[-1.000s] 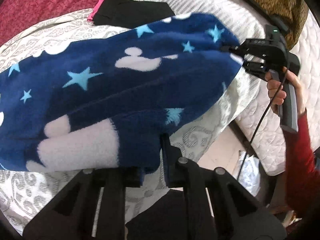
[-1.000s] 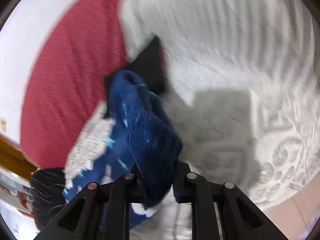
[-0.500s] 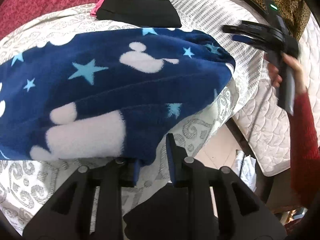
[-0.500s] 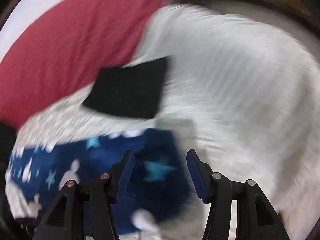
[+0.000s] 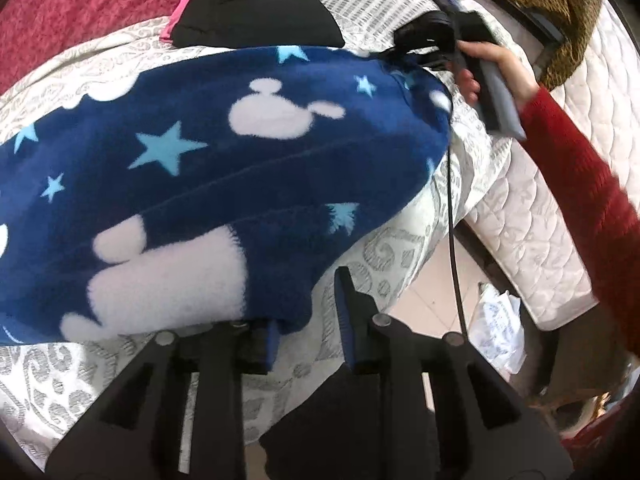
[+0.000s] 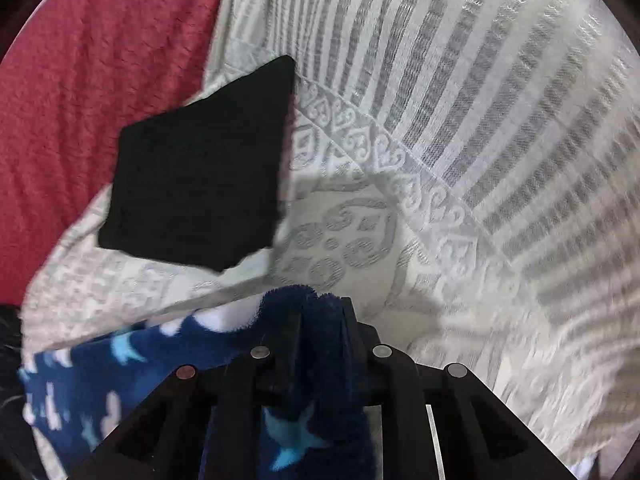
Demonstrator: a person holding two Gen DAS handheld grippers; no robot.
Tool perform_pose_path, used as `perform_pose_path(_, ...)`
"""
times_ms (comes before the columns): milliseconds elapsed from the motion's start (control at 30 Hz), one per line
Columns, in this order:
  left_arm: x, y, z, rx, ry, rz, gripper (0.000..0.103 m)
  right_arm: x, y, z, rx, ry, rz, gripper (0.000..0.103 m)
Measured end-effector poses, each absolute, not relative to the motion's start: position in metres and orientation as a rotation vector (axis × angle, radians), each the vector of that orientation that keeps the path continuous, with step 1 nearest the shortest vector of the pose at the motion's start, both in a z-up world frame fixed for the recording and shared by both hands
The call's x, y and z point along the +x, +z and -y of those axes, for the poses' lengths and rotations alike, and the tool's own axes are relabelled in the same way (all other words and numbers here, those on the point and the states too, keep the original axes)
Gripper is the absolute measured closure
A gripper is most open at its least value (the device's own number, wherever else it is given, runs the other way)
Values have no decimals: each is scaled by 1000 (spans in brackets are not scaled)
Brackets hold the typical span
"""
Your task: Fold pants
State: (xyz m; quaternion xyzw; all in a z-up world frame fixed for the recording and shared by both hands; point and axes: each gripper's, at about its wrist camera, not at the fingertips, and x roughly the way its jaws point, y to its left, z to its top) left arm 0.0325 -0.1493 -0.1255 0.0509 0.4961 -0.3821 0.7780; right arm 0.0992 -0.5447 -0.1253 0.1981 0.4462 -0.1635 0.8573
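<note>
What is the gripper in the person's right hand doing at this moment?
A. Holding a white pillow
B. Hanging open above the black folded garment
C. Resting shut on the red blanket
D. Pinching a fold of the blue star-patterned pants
D: in the right wrist view the right gripper is closed on a bunched fold of the blue fleece pants, short of the black folded garment.
</note>
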Motion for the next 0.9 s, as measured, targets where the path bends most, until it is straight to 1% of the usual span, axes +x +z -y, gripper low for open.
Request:
perform_pose_path(67, 32, -126, 148, 101, -823, -1068, 77, 109, -136, 546, 415, -330, -965, 86)
perform_pose_path(133, 32, -125, 143, 78, -820, -1073, 77, 107, -134, 535, 341, -322, -953, 83)
perform_pose_path(167, 32, -125, 141, 72, -822, -1079, 77, 103, -130, 529, 304, -318, -957, 79)
perform_pose_path(233, 31, -123, 136, 60, -824, -1091, 77, 92, -120, 520, 226, -343, -975, 67)
perform_pose_path(267, 31, -120, 132, 51, -827, -1098, 77, 83, -112, 519, 191, -388, -966, 57)
perform_pose_path(300, 31, -118, 127, 40, -827, -1106, 77, 78, -103, 518, 165, -432, -947, 50)
perform_pose_path(400, 29, -107, 101, -15, -816, -1113, 77, 37, -71, 508, 115, -484, -856, 49)
perform_pose_path(500, 31, -96, 61, -104, -758, -1098, 76, 5, -57, 473, 133, -295, -826, 49)
perform_pose_path(567, 36, -90, 35, -147, -695, -1075, 76, -7, -60, 443, 131, -165, -841, 49)
perform_pose_path(633, 47, -85, 15, -168, -614, -1042, 76, -18, -74, 396, 140, -13, -861, 52)
perform_pose_path(700, 60, -79, 3, -187, -555, -995, 76, -21, -91, 349, 163, 151, -893, 62)
perform_pose_path(767, 76, -82, -3, -197, -517, -975, 72, -20, -106, 314, 157, 263, -921, 62)
perform_pose_path(800, 85, -88, -2, -181, -489, -975, 65, -18, -117, 294, 125, 298, -952, 62)
perform_pose_path(833, 93, -96, 1, -152, -463, -985, 63, -15, -130, 278, 70, 286, -995, 62)
perform_pose_path(900, 108, -121, 7, -52, -376, -1061, 63, -9, -158, 263, -13, 207, -1091, 63)
